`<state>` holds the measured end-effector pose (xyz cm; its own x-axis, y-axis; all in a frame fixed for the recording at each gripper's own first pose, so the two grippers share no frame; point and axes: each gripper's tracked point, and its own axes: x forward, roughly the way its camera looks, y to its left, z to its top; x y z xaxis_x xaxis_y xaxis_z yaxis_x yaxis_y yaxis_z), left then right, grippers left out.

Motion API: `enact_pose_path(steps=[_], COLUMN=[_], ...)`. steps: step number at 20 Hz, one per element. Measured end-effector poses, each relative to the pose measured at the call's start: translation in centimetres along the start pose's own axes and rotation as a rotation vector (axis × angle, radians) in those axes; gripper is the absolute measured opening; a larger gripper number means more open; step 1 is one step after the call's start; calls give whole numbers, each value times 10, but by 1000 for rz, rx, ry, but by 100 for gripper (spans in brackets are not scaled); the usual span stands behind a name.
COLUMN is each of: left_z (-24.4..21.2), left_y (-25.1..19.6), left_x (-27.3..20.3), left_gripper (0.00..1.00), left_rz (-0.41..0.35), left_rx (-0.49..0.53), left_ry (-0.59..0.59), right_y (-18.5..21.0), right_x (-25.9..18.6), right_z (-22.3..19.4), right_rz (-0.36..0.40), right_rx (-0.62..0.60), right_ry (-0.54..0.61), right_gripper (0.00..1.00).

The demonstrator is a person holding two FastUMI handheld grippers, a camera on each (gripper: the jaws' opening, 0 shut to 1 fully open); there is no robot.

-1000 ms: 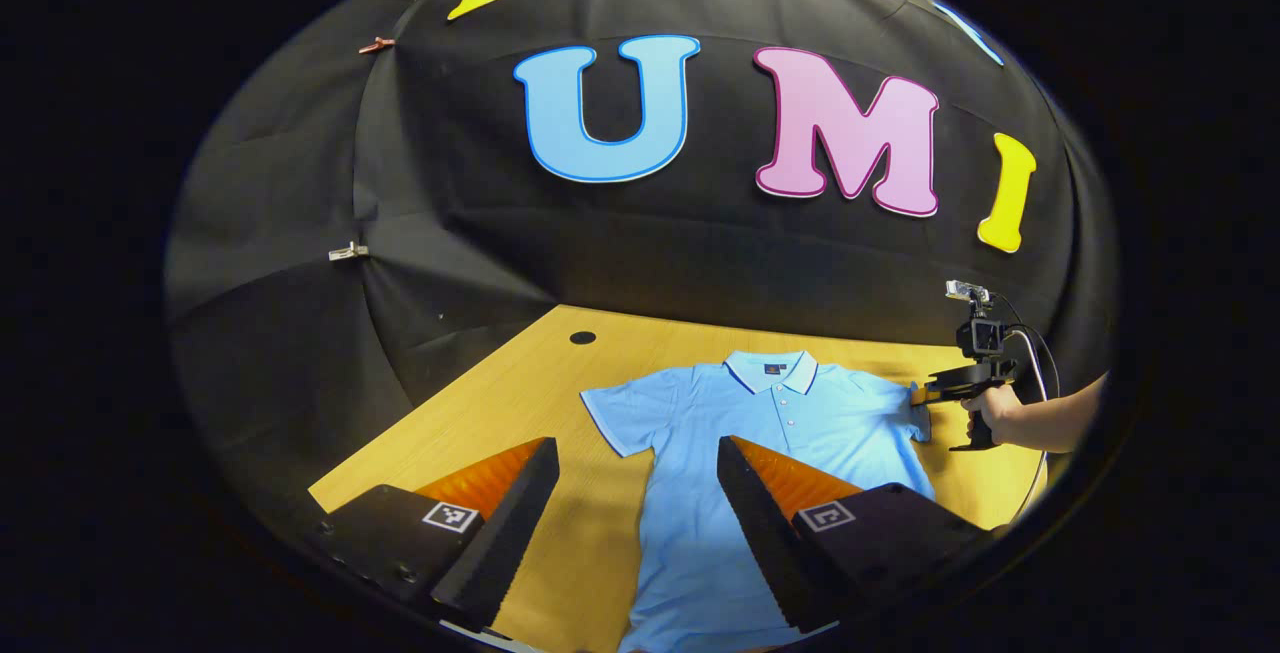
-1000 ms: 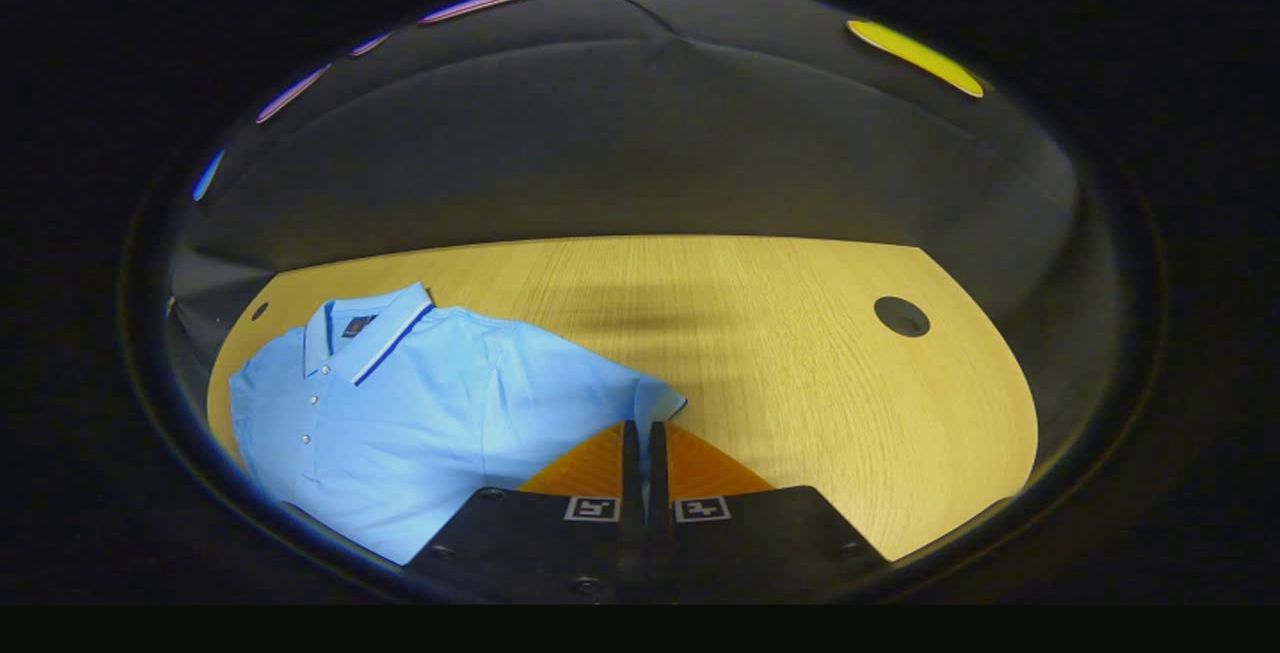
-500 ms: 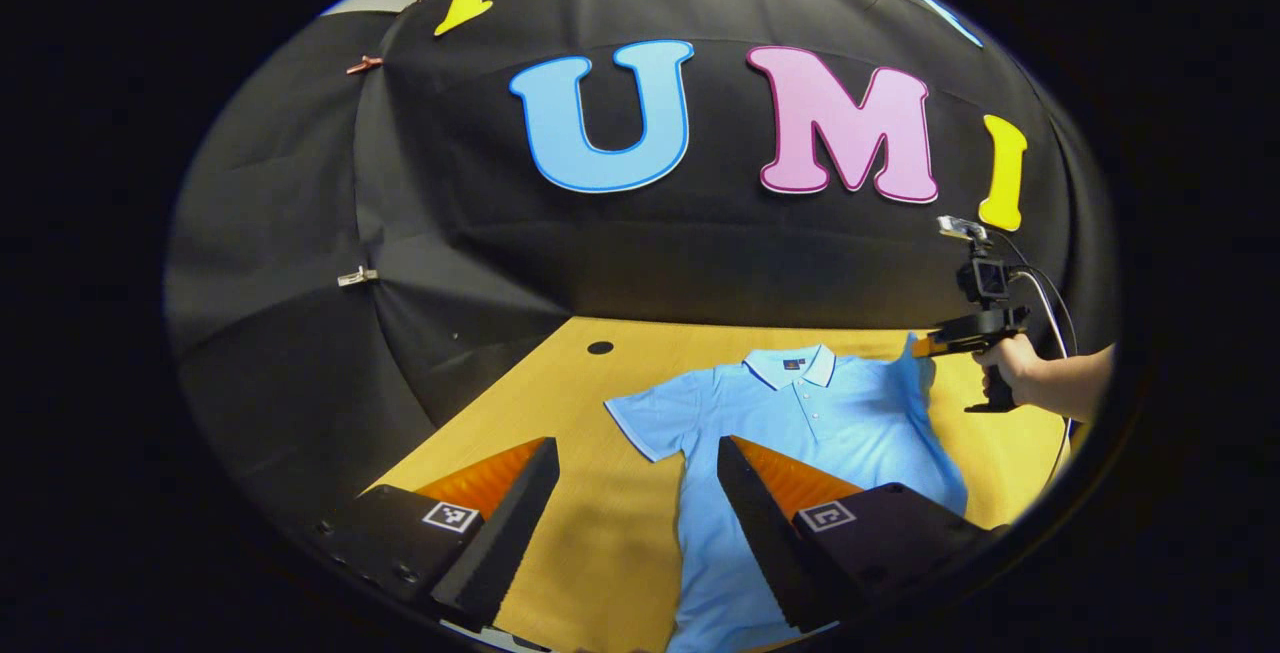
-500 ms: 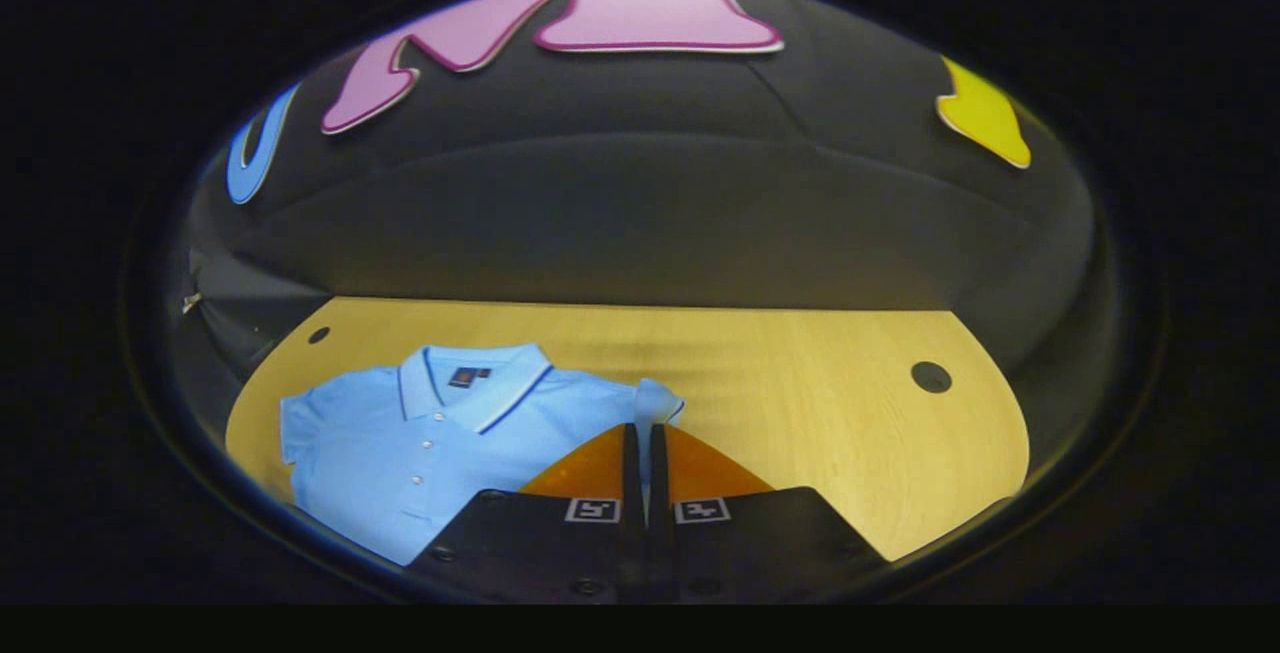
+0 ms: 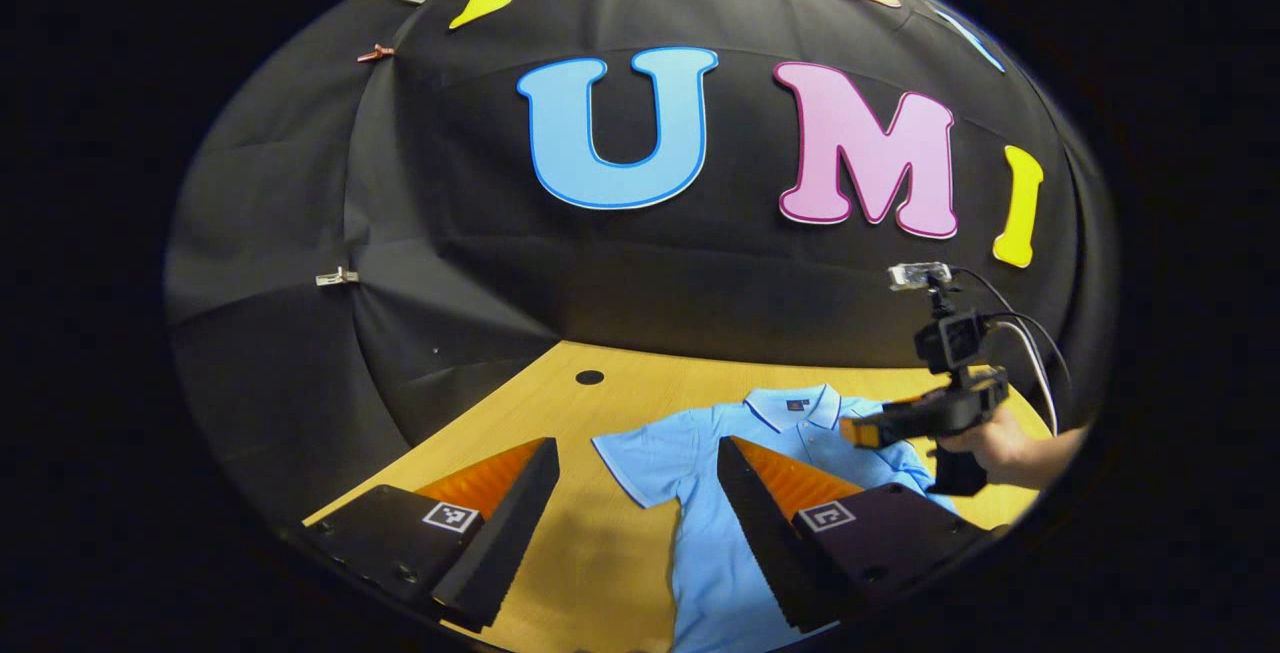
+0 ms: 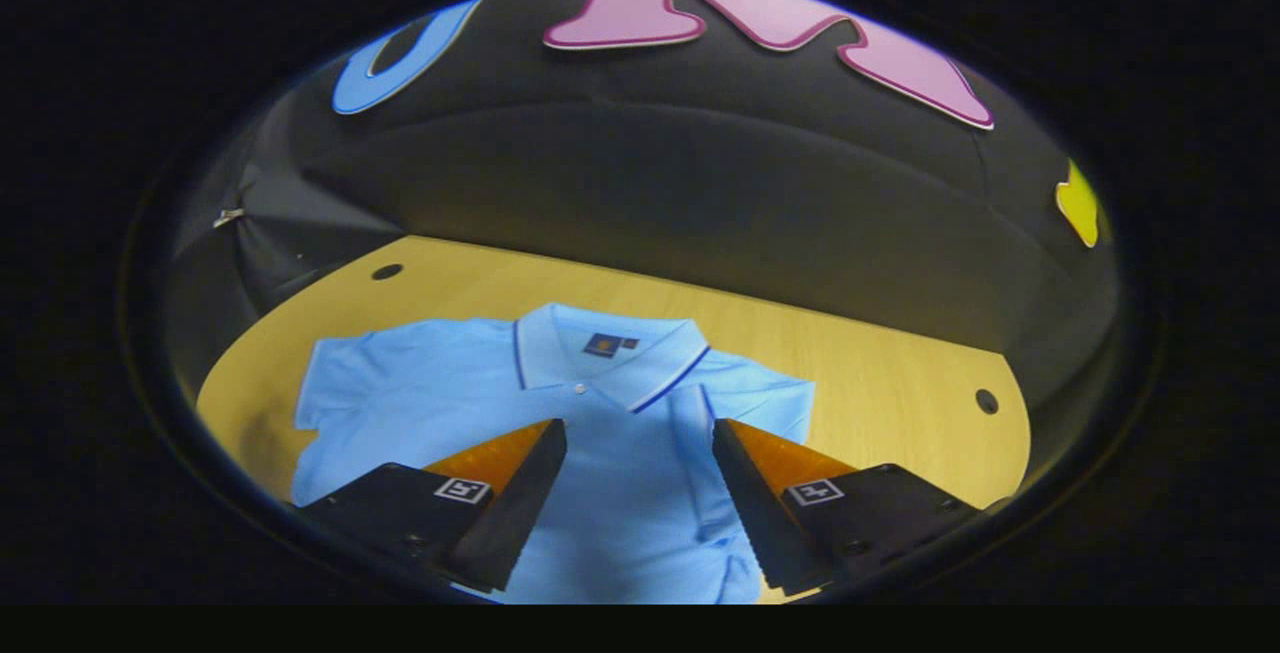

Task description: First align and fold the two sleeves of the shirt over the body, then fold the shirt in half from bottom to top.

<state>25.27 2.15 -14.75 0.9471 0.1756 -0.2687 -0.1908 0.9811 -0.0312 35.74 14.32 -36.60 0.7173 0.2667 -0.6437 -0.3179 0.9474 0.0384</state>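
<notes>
With its two fingers spread wide apart and nothing between them, the right gripper [image 6: 638,441] hovers over the chest of the light blue polo shirt [image 6: 600,473], which lies face up on the wooden table [image 6: 880,373]. Just ahead of the fingertips sits the collar [image 6: 600,353], with its dark edge stripe. One sleeve [image 6: 720,433] lies folded inward over the body, directly between and just ahead of the open fingers. The other sleeve [image 6: 345,383] lies spread flat on the table, off to the gripper's left.

The left gripper [image 5: 636,463] is likewise open, fingers well apart, holding nothing. It hangs above the table near the shirt [image 5: 700,533]; the spread sleeve [image 5: 640,458] lies ahead, between its fingertips, and the shirt body runs under the right-hand finger. Farther ahead and to its right, a hand [image 5: 990,443] holds the right gripper [image 5: 865,430] above the collar area.
</notes>
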Motion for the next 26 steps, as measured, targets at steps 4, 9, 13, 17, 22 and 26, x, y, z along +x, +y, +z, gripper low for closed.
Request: enact_pose_path(steps=[4,9,13,17,22,26], left_z=[-29,-73,-95,-116,-132,-130], left_y=[12,35,40,39,33,21], left_x=[76,168,218,247,252,259], left_gripper=[100,98,97,97,99,76], left_rz=[-16,25,39,69,30,-67], left_rx=[-70,-80,-85,-21,13,54], left_ry=[43,157,252,356,436,436], right_y=[-4,-43,-76,-104,-129,-137], right_x=[-46,-91,-113,-126,-132,-127], right_z=[-32,-60,-57,-51,-57,-72], right_rz=[-1,-58,-107,-153,-184,-193], right_rx=[6,38,93,142,143,190], right_ry=[-36,-80,-122,-159,-162,-140], right_gripper=[98,98,98,97,97,97])
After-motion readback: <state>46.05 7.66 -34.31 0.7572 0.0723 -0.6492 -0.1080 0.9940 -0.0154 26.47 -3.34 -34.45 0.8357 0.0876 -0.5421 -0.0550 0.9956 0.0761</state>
